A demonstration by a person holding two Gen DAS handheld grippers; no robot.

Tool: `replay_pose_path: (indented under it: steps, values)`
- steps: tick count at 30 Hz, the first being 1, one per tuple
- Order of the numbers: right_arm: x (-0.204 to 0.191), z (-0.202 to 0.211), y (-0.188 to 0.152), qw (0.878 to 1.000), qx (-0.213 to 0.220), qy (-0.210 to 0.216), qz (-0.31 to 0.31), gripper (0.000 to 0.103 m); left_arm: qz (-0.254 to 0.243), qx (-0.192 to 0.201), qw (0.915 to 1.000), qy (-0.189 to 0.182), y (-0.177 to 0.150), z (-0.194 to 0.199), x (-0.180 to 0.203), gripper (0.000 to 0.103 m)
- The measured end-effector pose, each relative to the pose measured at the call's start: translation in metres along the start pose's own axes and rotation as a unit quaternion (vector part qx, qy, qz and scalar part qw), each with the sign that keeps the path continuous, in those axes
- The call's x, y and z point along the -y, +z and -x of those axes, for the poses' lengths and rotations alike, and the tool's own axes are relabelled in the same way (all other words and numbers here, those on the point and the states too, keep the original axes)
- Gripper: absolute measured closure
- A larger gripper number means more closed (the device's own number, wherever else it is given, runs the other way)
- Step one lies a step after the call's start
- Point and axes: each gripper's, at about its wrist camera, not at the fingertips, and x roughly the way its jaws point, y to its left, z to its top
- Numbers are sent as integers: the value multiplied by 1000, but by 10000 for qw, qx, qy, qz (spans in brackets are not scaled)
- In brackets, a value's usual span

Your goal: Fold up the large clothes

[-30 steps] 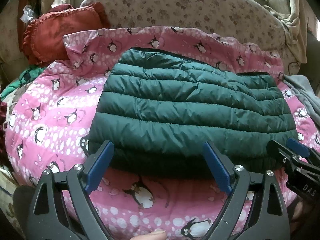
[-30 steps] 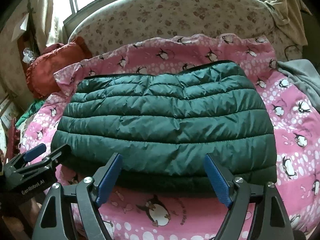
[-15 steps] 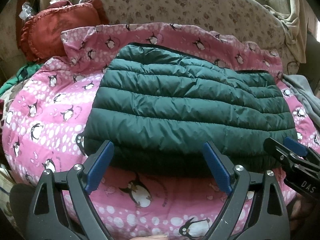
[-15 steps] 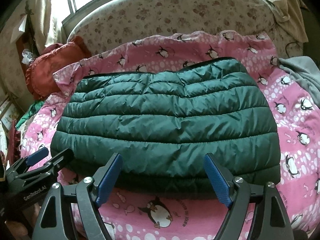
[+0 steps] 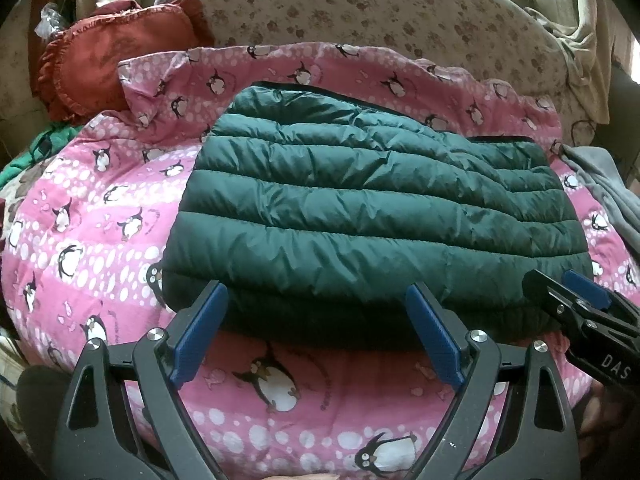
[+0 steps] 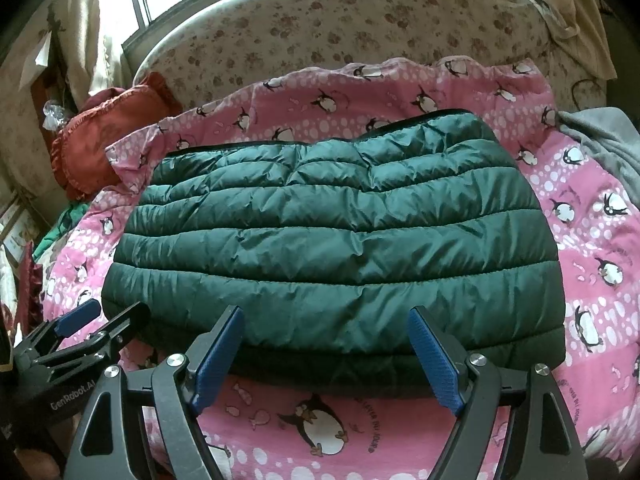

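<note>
I am looking at the green jacket (image 5: 372,216), which is lying folded into a thick rectangle on the pink penguin blanket (image 5: 100,216) covering the bed. Compared with a second ago almost nothing is changing: the jacket is sitting a touch lower in both views, and no fold is shifting, so I am judging the fold as finished or nearly so.

I am holding the left tool (image 5: 316,332) wide open and empty just before the jacket's near edge, and the right tool (image 6: 326,354) likewise, gaping and gripping nothing.

Behind the jacket a flowered headboard (image 6: 360,28) is curving; a red cushion (image 6: 100,136) is sitting off to its left, grey cloth (image 6: 608,140) to its right.
</note>
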Motion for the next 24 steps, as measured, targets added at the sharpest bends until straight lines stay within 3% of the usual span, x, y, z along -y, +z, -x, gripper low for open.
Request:
replay_pose_path:
  steps: [24]
  values:
    - [-2,0,1,10000,-15,15,-43,22,-9,-18,10000,-25,-1,0,2,12]
